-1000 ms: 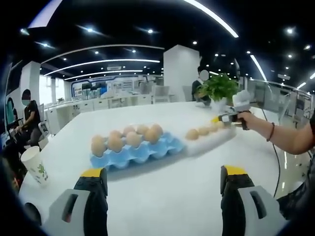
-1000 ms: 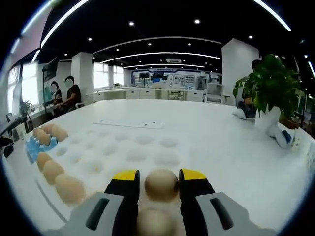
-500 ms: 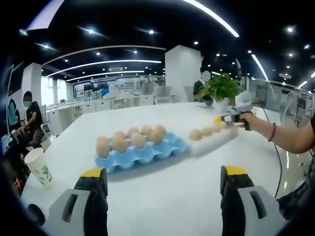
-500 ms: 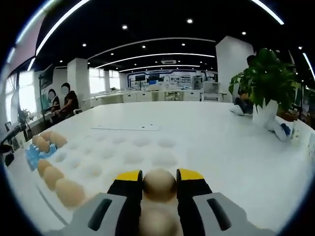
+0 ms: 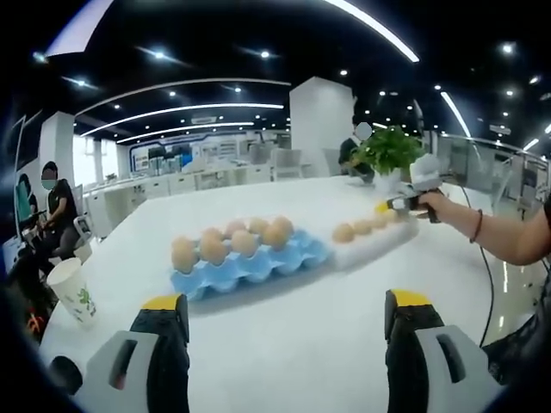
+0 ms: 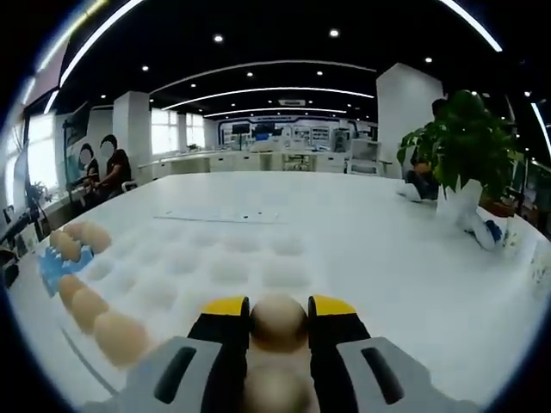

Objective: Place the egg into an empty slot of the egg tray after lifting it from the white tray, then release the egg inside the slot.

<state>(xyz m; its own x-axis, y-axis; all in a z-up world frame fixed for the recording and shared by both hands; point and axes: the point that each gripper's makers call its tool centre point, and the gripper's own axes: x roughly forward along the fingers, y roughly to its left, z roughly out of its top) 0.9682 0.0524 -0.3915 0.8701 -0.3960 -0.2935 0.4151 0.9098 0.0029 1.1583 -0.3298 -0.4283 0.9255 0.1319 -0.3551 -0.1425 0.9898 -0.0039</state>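
Observation:
In the right gripper view my right gripper is shut on a tan egg, with its yellow-tipped jaws on either side. It is held low over the white tray with its round dimples. A row of eggs lies along that tray's left edge. The blue egg tray holds several eggs and has bare slots at the front. In the left gripper view it sits left of the white tray. My left gripper is open, well short of both trays. The right gripper shows at the white tray's far end.
A paper cup stands near the table's left edge. A potted plant stands at the back right, and a flat sheet lies beyond the white tray. A person's forearm reaches in from the right. People sit at the far left.
Both views have shifted slightly. The right gripper stays shut on the egg above the white tray, and the left gripper stays open.

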